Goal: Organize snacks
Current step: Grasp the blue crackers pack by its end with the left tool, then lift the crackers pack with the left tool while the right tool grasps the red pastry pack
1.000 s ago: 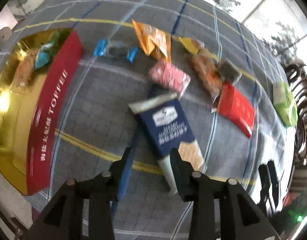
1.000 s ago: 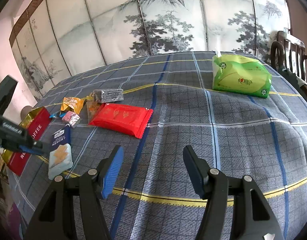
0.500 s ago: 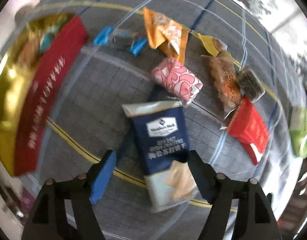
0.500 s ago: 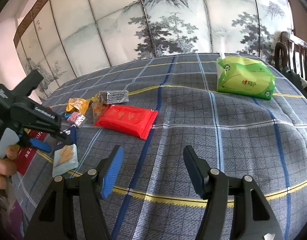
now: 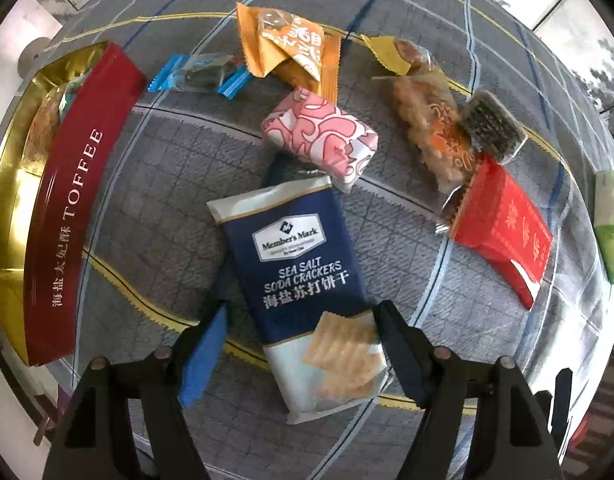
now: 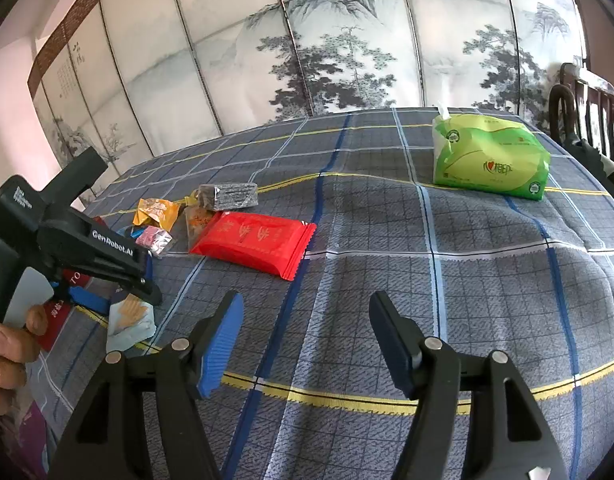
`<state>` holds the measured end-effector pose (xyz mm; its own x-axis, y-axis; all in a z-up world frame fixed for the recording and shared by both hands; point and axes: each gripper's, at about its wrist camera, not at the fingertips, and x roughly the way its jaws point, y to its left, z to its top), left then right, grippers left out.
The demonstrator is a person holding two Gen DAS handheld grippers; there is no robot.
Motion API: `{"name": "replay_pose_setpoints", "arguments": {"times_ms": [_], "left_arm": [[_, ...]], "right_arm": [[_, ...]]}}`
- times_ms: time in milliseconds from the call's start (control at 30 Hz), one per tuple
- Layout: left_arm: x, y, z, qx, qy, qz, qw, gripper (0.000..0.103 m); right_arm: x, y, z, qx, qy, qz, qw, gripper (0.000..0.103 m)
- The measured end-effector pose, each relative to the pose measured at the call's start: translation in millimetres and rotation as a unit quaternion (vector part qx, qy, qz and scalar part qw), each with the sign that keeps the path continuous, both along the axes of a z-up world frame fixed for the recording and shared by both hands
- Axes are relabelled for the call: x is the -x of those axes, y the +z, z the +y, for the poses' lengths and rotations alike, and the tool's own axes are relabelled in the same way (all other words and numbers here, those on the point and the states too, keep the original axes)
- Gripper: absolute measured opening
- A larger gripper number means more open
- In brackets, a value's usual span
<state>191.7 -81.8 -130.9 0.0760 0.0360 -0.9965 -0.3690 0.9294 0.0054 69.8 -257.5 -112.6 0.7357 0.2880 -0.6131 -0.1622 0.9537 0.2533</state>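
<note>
I am still near the start of this job. The red toffee tin (image 5: 73,204) sits at the left of the left wrist view, and I can see only a few snacks inside its gold tray, at the upper left. Most snacks lie loose on the checked tablecloth (image 5: 159,184).

My left gripper (image 5: 297,354) points down over the blue cracker pack (image 5: 295,264), low in the middle of the frame. Its jaws have just been closing in a little, but they stand apart, one on each side of the pack's bottom end. I judge the pack is not gripped yet.

Waiting above it are the pink candy (image 5: 319,138), the orange packet (image 5: 291,50), the small blue-ended candy (image 5: 199,76), the red packet (image 5: 503,226) and some others at the upper right.

My right gripper (image 6: 303,340) hangs over bare cloth with its jaws apart and nothing between them.
</note>
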Motion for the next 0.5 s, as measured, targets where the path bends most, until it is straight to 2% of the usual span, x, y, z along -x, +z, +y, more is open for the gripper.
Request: {"name": "replay_pose_setpoints", "arguments": {"times_ms": [33, 67, 200, 300, 367, 433, 500], "left_arm": [[2.6, 4.6, -1.2, -0.004, -0.004, -0.011, 0.9999, 0.053], [5.6, 5.3, -1.6, -0.004, -0.012, -0.011, 0.9999, 0.052], [17.4, 6.0, -5.1, -0.01, -0.058, -0.029, 0.9979, 0.052], [38.5, 7.1, -1.6, 0.006, -0.103, -0.053, 0.9933, 0.051], [53.2, 9.3, -4.2, 0.02, -0.139, -0.07, 0.9876, 0.051], [65.2, 11.4, -5.2, 0.007, -0.162, -0.082, 0.9834, 0.051], [76.8, 15.2, -8.0, 0.003, -0.183, -0.097, 0.9784, 0.051]], "right_arm": [[0.0, 0.0, -0.1, 0.0, 0.0, 0.0, 1.0, 0.063], [0.2, 0.2, -0.5, -0.001, -0.002, 0.0, 1.0, 0.063], [-0.6, -0.1, -2.3, -0.003, -0.003, 0.005, 1.0, 0.064], [-2.1, -0.7, -2.3, -0.003, 0.002, 0.006, 1.0, 0.064], [-4.4, -0.2, 2.5, 0.002, 0.024, 0.007, 1.0, 0.064], [-8.3, 3.3, 15.1, 0.033, 0.06, 0.001, 0.998, 0.064], [-14.5, 9.8, 33.1, 0.086, 0.103, -0.011, 0.991, 0.064]]}}
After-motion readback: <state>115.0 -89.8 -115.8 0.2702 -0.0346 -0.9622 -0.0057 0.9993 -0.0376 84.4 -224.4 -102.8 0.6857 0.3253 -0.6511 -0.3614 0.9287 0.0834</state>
